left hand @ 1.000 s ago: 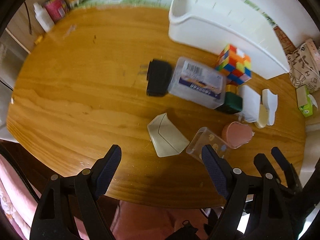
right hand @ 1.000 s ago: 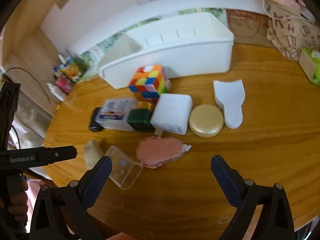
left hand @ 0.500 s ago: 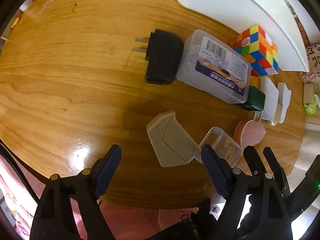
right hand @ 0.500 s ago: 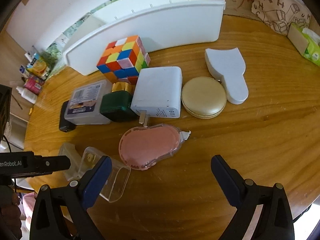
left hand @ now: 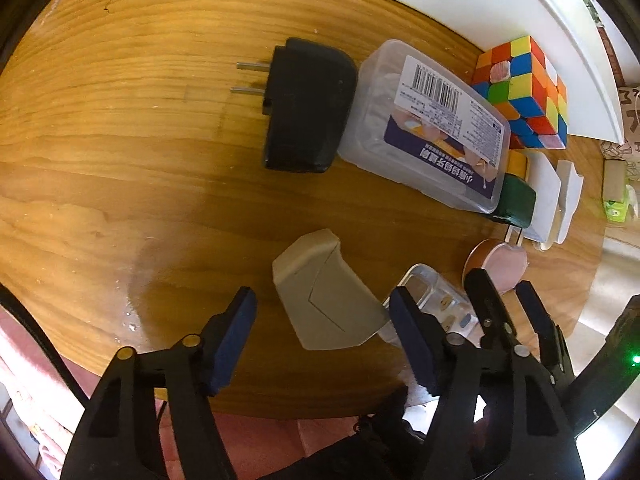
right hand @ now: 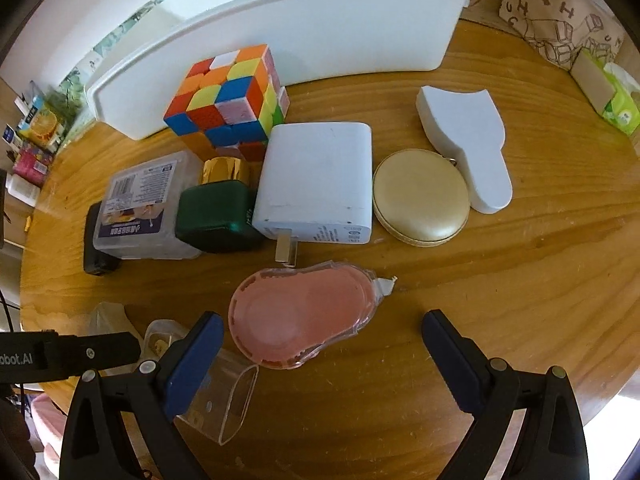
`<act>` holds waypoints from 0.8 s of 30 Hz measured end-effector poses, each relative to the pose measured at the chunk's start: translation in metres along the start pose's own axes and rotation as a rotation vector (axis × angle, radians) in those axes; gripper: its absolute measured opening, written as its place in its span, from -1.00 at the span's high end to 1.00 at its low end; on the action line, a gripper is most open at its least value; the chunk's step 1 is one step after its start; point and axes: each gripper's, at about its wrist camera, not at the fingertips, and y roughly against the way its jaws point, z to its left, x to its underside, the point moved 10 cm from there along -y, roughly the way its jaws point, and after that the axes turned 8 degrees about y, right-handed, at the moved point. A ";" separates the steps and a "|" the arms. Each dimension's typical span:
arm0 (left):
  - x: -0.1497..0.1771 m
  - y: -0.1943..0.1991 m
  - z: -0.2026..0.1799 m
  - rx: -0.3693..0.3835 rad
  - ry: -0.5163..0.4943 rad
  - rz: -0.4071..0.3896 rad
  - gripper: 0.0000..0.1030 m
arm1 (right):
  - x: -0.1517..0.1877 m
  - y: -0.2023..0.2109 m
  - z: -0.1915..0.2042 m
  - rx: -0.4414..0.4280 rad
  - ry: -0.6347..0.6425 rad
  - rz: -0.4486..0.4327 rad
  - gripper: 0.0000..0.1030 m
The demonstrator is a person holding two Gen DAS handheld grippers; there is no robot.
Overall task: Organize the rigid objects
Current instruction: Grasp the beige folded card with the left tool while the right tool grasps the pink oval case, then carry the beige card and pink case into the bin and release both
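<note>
Two pick-ups are starting. Left tongs (left hand: pixel 322 338) are closing around the grey wedge-shaped plastic piece (left hand: pixel 324 292), seemingly not yet touching it; right tongs (right hand: pixel 320 344) gape over the pink tape dispenser (right hand: pixel 300 316) on the wooden worktop (right hand: pixel 500 280). Next: squeeze, lift, carry to the white bin (right hand: pixel 320 40).

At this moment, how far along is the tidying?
Nothing looks done: no item shows inside the white bin. In hand: left tongs closing around the beige wedge, not yet gripping; right tongs open by the pink tape dispenser. Left: cube, chargers, cases.
</note>
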 end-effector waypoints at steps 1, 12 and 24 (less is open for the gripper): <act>-0.002 -0.002 -0.002 0.007 0.004 0.007 -0.31 | 0.000 -0.001 0.000 0.008 0.004 0.006 -0.94; -0.020 -0.004 -0.008 -0.005 0.050 0.011 0.00 | -0.003 0.002 0.018 0.020 0.085 0.007 -0.53; -0.007 -0.007 -0.001 -0.029 0.101 -0.049 0.05 | 0.001 0.013 0.006 -0.027 0.111 0.013 -0.40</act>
